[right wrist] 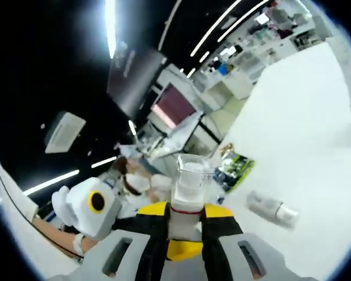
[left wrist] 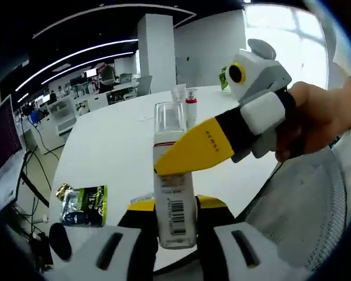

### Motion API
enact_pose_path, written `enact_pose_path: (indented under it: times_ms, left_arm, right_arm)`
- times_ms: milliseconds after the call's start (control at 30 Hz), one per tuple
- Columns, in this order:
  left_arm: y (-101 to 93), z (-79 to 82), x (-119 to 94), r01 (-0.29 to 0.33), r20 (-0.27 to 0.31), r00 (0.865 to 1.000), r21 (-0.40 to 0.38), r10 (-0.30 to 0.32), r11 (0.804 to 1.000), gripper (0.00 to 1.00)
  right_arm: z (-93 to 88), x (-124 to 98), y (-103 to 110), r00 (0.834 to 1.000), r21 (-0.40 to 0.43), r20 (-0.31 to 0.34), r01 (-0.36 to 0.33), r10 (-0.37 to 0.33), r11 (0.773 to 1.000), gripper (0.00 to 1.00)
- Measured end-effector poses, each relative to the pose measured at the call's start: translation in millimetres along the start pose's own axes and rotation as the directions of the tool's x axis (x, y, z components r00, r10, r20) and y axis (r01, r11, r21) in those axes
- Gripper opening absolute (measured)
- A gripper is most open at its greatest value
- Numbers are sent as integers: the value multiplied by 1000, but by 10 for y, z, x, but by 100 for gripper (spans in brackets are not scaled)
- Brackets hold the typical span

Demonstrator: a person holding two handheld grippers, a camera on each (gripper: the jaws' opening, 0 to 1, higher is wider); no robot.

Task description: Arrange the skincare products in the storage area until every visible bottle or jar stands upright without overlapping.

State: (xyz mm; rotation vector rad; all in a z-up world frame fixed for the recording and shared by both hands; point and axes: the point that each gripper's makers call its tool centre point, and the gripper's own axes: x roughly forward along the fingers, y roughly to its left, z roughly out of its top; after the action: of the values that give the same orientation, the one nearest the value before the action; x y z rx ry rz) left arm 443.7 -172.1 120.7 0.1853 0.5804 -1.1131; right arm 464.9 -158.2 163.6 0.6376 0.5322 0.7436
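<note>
A white bottle [left wrist: 174, 199] with a clear cap and a barcode stands upright between my left gripper's [left wrist: 175, 218] jaws, which are shut on its lower body. My right gripper [left wrist: 187, 153], held by a hand, comes in from the right, its yellow jaws closed across the bottle just below the cap. In the right gripper view the clear cap [right wrist: 192, 178] rises between my right gripper's [right wrist: 186, 221] jaws, and the left gripper [right wrist: 88, 205] shows at the left. A small silvery bottle [right wrist: 272, 209] lies on its side on the white table [right wrist: 316, 146].
A green packet [left wrist: 85, 205] [right wrist: 237, 167] lies near the table's edge. At the far side stand a white tube [left wrist: 178, 93] and a red-banded bottle [left wrist: 191, 100]. A mesh chair [left wrist: 307, 199] is at the right. Desks and monitors lie beyond the table [left wrist: 105, 146].
</note>
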Motion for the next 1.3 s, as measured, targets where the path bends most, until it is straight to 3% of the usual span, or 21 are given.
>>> enact_pose_path:
  times_ms: [33, 67, 133, 233, 300, 367, 433, 467, 533, 600, 700, 733, 767, 833, 933, 967, 1033, 1133, 1167, 1300]
  left_arm:
    - [-99, 6, 9, 64, 0, 998, -35, -64, 997, 22]
    - [-129, 14, 4, 81, -1, 997, -32, -81, 996, 23]
    - [-247, -2, -22, 132, -7, 991, 33, -132, 991, 24]
    - [-432, -15, -50, 228, -16, 974, 49, -227, 972, 26]
    - [-511, -20, -83, 290, -23, 957, 4, -290, 957, 24]
    - [-599, -51, -124, 373, -51, 925, -70, -377, 925, 22]
    - [-615, 20, -143, 400, -19, 915, -87, -403, 912, 20]
    - [-645, 63, -176, 431, 5, 902, -82, -432, 899, 20]
    - [-666, 119, -212, 462, 39, 887, -104, -461, 881, 19]
    - [-633, 149, -232, 471, 55, 882, -150, -468, 869, 19]
    - [-540, 185, -225, 450, 80, 893, -157, -443, 879, 18]
    - [-518, 190, -222, 425, 78, 905, -155, -418, 892, 18]
    - [-447, 194, -197, 373, 80, 928, -133, -365, 918, 18]
    - [-384, 178, -178, 331, 72, 943, -121, -324, 936, 18]
    - [-234, 111, -102, 218, 32, 976, -76, -216, 973, 18]
    - [-209, 85, -76, 192, 18, 981, -57, -191, 980, 18]
    - [-135, -1, -25, 121, -34, 992, -29, -122, 992, 18]
    - [-30, -103, 14, 35, -86, 996, 57, -30, 998, 18]
    - [-4, -148, 24, 8, -109, 994, 125, 6, 992, 18]
    - [17, -234, 30, -19, -146, 988, 211, 50, 977, 18]
  right_arm:
    - [-9, -46, 5, 1000, -42, -17, -26, 25, 999, 16]
    - [-21, -70, 20, 999, -53, -28, -49, 47, 997, 15]
    - [-73, -141, 77, 990, -104, -79, -124, 116, 987, 15]
    - [-126, -246, 169, 968, -198, -162, -221, 191, 955, 15]
    - [-185, -315, 239, 944, -261, -231, -292, 235, 920, 15]
    - [-232, -373, 303, 921, -310, -271, -359, 280, 880, 15]
    - [-213, -413, 380, 907, -297, -256, -404, 336, 865, 15]
    - [-175, -438, 424, 898, -266, -234, -428, 373, 864, 15]
    - [-129, -451, 436, 894, -239, -206, -440, 398, 866, 15]
    - [-71, -447, 424, 897, -203, -163, -437, 410, 876, 15]
    - [-8, -394, 390, 913, -189, -113, -407, 392, 893, 16]
    - [1, -375, 382, 918, -185, -105, -395, 382, 900, 16]
    - [17, -325, 337, 933, -205, -90, -360, 349, 910, 16]
    - [20, -264, 317, 946, -193, -73, -323, 315, 927, 16]
    - [19, -219, 310, 950, -171, -57, -311, 306, 935, 23]
    - [5, -179, 195, 969, -157, -59, -246, 239, 957, 23]
    - [-44, -129, 118, 982, -179, -69, -186, 176, 966, 24]
    - [-97, -67, 40, 992, -129, -62, -113, 106, 985, 26]
    - [-92, -44, 22, 995, -115, -44, -97, 93, 989, 26]
    - [-190, 8, -121, 999, -51, -47, 1, -3, 999, 26]
